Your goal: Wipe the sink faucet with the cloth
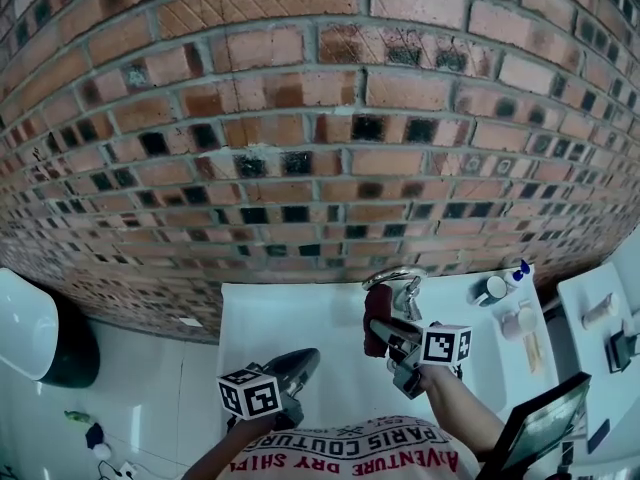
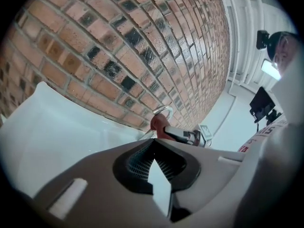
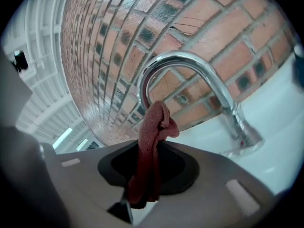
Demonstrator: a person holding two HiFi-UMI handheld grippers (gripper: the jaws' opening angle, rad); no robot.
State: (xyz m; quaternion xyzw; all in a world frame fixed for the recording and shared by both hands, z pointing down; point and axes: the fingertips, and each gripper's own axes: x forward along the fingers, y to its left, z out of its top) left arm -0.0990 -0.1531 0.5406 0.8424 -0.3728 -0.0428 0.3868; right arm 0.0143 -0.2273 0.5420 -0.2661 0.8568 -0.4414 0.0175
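Note:
A curved chrome faucet [image 1: 396, 279] [image 3: 199, 68] [image 2: 163, 111] stands at the back of the white sink [image 1: 290, 313], against the brick wall. My right gripper [image 1: 382, 328] [image 3: 150, 148] is shut on a dark red cloth [image 1: 377, 303] [image 3: 155, 125] [image 2: 158, 122]. The cloth stands up between the jaws, its top at the spout's mouth. My left gripper [image 1: 298, 364] [image 2: 153, 143] hangs low over the basin's front left, tips together with nothing between them. It is well clear of the faucet.
On the counter right of the faucet stand a white cup [image 1: 492, 289], a blue-capped bottle [image 1: 519, 270] and small toiletries [image 1: 522, 323]. A dark framed panel [image 1: 545, 423] leans at the bottom right. A white and black fixture [image 1: 30, 333] sits on the floor at the left.

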